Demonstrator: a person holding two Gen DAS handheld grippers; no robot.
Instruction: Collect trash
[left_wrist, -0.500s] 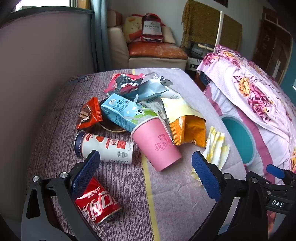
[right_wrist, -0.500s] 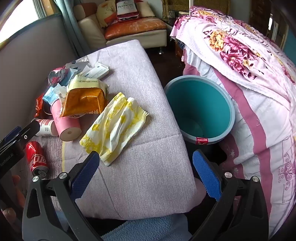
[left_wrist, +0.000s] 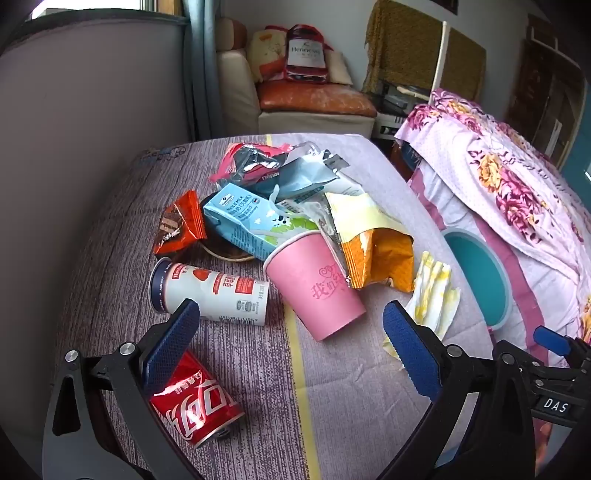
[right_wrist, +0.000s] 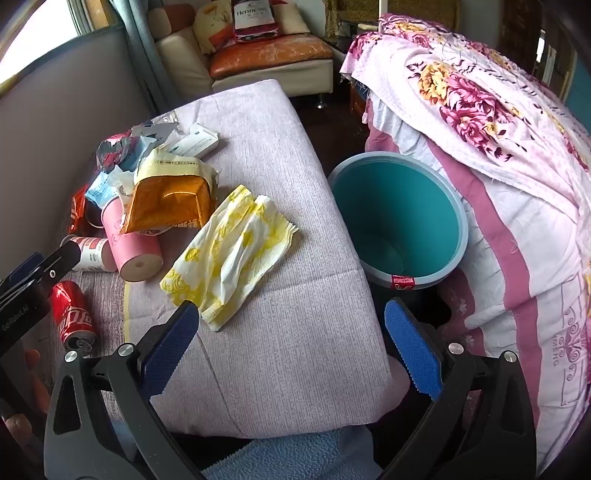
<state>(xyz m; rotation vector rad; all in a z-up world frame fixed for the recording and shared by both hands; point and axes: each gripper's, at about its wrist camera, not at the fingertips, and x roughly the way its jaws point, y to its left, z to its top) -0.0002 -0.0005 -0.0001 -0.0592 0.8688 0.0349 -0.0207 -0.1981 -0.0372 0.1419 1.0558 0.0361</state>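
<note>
Table: cloth-covered table (right_wrist: 295, 332), litter heaped toward its left edge.
Bin: round teal plastic bin (right_wrist: 399, 221) on the floor just beside the table's right edge.
Left gripper (left_wrist: 291, 347): jaws spread wide, nothing between them, above the near left corner.
Right gripper (right_wrist: 291, 347): spread wide, empty, over the near edge.
Napkin: crumpled yellow-and-white paper napkin (right_wrist: 229, 258), mid-table.
Cup: pink paper cup (left_wrist: 317, 284) on its side.
Can: red soda can (left_wrist: 195, 406) lying at the near left corner.
</note>
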